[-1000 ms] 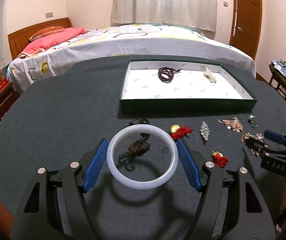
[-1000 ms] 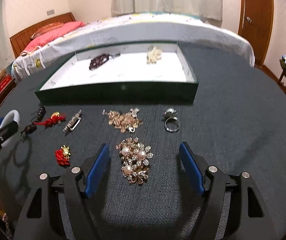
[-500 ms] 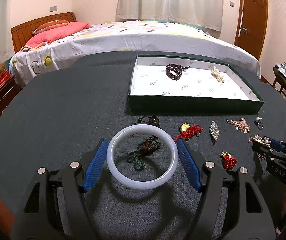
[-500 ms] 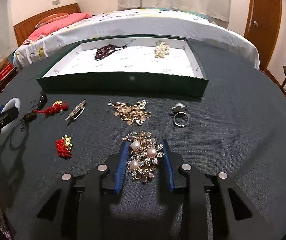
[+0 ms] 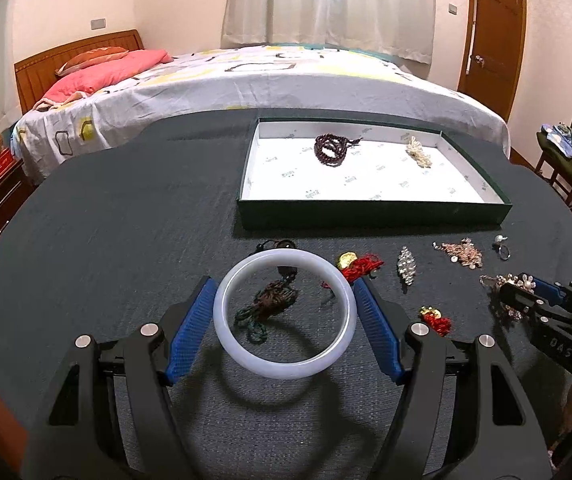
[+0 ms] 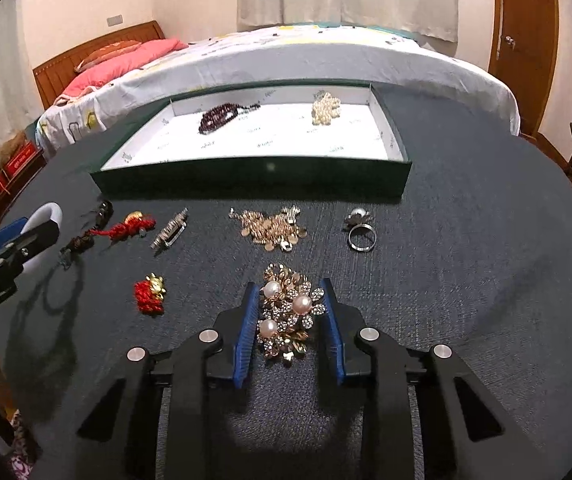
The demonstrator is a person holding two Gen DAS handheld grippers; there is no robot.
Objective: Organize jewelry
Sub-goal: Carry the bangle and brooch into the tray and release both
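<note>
A white bangle (image 5: 284, 314) is held between the blue fingers (image 5: 189, 330) of the left gripper (image 5: 284, 292), above the desk (image 5: 105, 240). Its shadow is seen on the dark cloth below it. A brown and green knotted charm (image 5: 271, 300) is seen through the ring, lying on the desk.

The fingers (image 6: 245, 332) of the right gripper (image 6: 288, 292) are closed in narrow on both sides of a gold brooch with three pearls (image 6: 286, 312). The brooch is seen just at the desk; whether it is lifted cannot be told.

The green tray (image 6: 253, 178) is taken as the landmark. A dark bead bracelet (image 6: 219, 117) and a pearl cluster (image 6: 326, 108) are found inside it. In front of the tray, a red tassel (image 6: 127, 228), a silver clip (image 6: 169, 233), a gold chain pile (image 6: 271, 228) and two rings (image 6: 360, 230) are laid in a row. A second red charm (image 6: 149, 294) is found nearer, beside the brooch.
</note>
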